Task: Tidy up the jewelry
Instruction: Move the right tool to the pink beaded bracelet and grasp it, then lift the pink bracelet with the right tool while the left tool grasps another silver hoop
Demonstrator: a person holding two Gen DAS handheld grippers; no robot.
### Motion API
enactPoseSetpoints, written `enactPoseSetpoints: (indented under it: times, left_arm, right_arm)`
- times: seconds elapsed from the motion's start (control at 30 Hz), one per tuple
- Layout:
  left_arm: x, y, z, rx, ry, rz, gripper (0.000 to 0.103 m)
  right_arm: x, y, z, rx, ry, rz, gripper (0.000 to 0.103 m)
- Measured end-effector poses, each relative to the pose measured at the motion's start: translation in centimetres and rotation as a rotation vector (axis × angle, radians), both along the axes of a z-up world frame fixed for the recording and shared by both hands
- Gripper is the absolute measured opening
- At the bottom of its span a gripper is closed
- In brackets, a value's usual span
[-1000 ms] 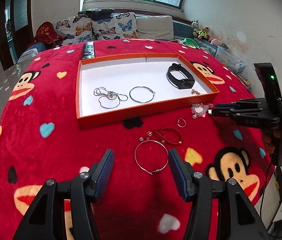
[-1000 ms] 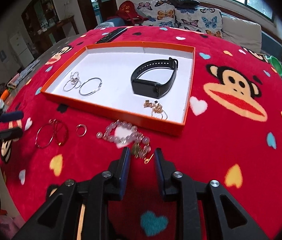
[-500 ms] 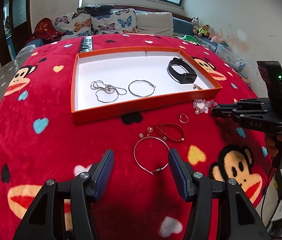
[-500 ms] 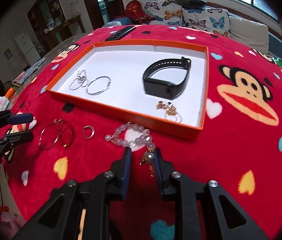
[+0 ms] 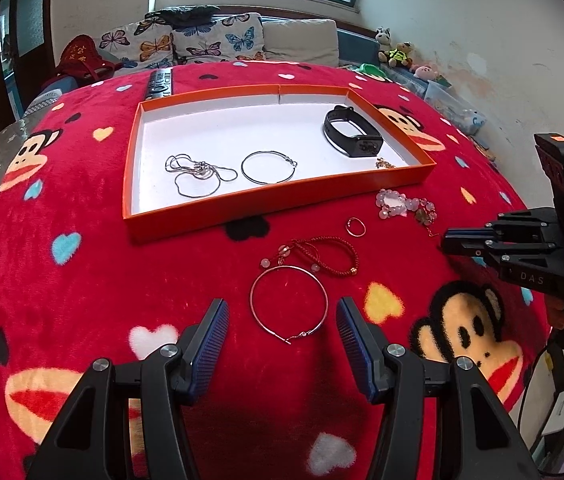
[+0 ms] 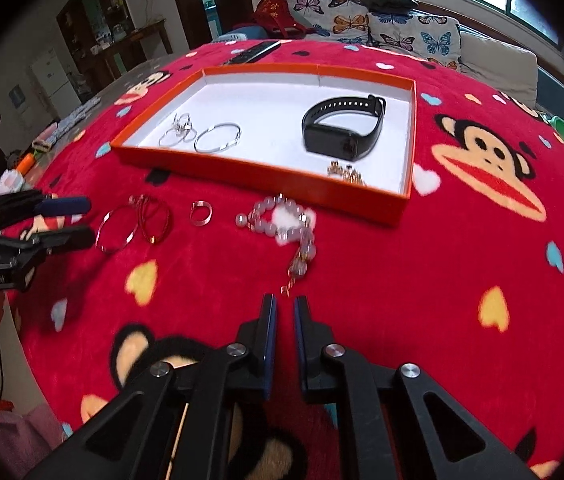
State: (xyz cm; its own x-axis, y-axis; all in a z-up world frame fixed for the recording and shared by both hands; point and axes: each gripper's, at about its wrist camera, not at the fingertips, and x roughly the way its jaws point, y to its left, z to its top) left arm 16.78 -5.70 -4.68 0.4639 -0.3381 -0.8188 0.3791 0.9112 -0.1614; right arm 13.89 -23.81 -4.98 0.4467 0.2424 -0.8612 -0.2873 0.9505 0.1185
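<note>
An orange tray [image 5: 282, 195] [image 6: 257, 172] holds a silver chain [image 5: 197, 174], a silver bangle [image 5: 267, 167], a black wristband [image 5: 352, 137] [image 6: 342, 128] and a small gold piece [image 6: 345, 172]. On the red blanket in front lie a pink bead bracelet [image 5: 404, 206] [image 6: 282, 224], a ring [image 5: 356, 226] [image 6: 201, 213], a red cord bracelet [image 5: 322, 254] [image 6: 155, 220] and a rose-gold bangle [image 5: 289, 306] [image 6: 115, 228]. My left gripper [image 5: 282, 340] is open, just short of the rose-gold bangle. My right gripper [image 6: 285, 312] is nearly shut and empty, just behind the bead bracelet's charm.
A remote control [image 5: 159, 82] lies beyond the tray's far left corner. A sofa with butterfly cushions [image 5: 201, 40] stands behind the table. The table drops off at the right, near my right hand [image 5: 562, 312].
The right gripper has pulled back from the bead bracelet, which lies on the blanket, its charm dragged outward. The left gripper has stayed open over the rose-gold bangle.
</note>
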Motion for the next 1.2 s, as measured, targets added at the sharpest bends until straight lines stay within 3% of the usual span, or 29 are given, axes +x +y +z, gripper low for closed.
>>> enactPoseSetpoints:
  times: [0.17,0.23,0.3,0.47,0.57,0.63,0.7,0.8,1.2]
  left_arm:
    - [0.0,0.1,-0.1,-0.006,0.004,0.0,0.06]
    - [0.0,0.2,-0.1,-0.009,0.007,0.004,0.06]
    - [0.1,0.3,-0.2,-0.015,0.011,0.008,0.06]
    - [0.2,0.4,-0.4,-0.012,0.014,0.01,0.06]
    - [0.1,0.4,-0.4,-0.013,0.011,0.006,0.06]
    - [0.1,0.4,-0.4,-0.01,0.008,0.003,0.06]
    - [0.1,0.4,-0.4,-0.011,0.006,0.002,0.06]
    - [0.1,0.5,-0.4,-0.025,0.01,0.0,0.06]
    - [0.4,-0.1,-1.1,-0.016,0.011,-0.022,0.059]
  right_arm:
    - [0.8,-0.6,0.1,0.023,0.001,-0.014,0.013]
    - [1.2,-0.7,0.2,0.029,0.0,-0.02,0.025]
    - [1.7,-0.5,0.2,0.03,-0.008,-0.017,0.048]
    - [3.0,0.2,-0.1,0.024,-0.024,-0.007,0.05]
    - [3.9,0.5,-0.4,0.027,-0.022,-0.007,0.048]
    - [4.2,0.7,-0.5,0.016,-0.032,-0.007,0.04]
    - [4.3,0.8,-0.5,0.013,-0.031,-0.005,0.016]
    - [4.0,0.8,-0.4,0.02,-0.029,0.0,0.01]
    - [1.1,0.8,1.0,0.055,-0.059,0.014,0.01]
